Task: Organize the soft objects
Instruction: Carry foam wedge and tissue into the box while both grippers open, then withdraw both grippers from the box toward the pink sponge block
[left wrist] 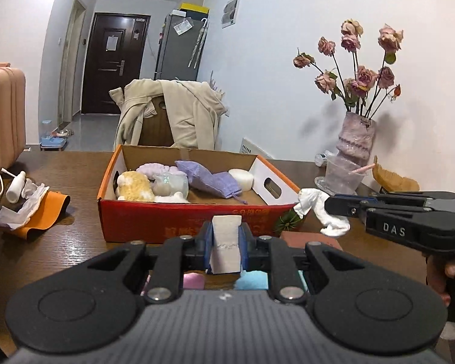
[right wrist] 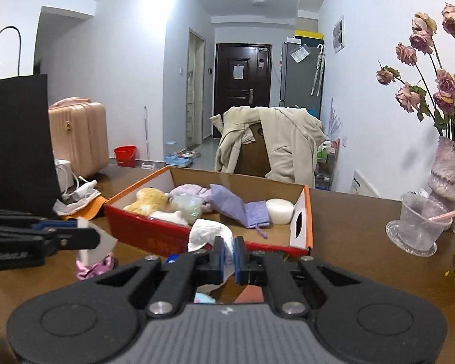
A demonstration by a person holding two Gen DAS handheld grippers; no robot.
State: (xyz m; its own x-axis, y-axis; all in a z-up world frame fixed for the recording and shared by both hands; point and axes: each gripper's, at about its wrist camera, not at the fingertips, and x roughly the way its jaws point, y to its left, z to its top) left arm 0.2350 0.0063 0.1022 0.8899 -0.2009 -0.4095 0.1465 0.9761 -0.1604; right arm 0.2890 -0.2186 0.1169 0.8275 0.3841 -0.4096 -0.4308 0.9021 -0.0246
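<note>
Your left gripper (left wrist: pixel 226 244) is clenched on a small white rectangular pad of felt-like fabric (left wrist: pixel 226 242), held upright just short of the near red wall of the open orange-and-red cardboard box (left wrist: pixel 179 215). Your right gripper (right wrist: pixel 226 256) is pinched tight on a crumpled white cloth (right wrist: pixel 207 232), which hangs off its tips beside the box's near right corner. Neither item is over the opening yet.

Inside the box, already sorted:
- yellow-and-white plush toy (left wrist: pixel 135 186), left end
- pale lilac ruffled soft piece (left wrist: pixel 154 168) behind it
- translucent greenish squishy lump (left wrist: pixel 170 183), centre
- lavender knitted drawstring pouch (left wrist: pixel 207 180), lying across the middle
- round white sponge-like puck (left wrist: pixel 242 179), right end

Judgement: well past halfway. Two items are in hand; both need carrying forward over the wall and releasing, and there is bare cardboard floor toward the near right.

Still loose on the dark wooden table (left wrist: pixel 60 248), close under your grippers:
- shiny pink satin piece (right wrist: pixel 95 268)
- light blue soft thing (left wrist: pixel 251 280), mostly hidden by the gripper body
- reddish-brown flat piece (left wrist: pixel 306 238), material unclear

Farther left: orange sheet (left wrist: pixel 44 215) with crumpled white paper (left wrist: pixel 21 209) and a small white bottle (left wrist: pixel 15 186); whether these count as soft objects is your call. The vase of dried pink roses (left wrist: pixel 358 135) and clear plastic cup (left wrist: pixel 342 174) stand well apart on the right.
</note>
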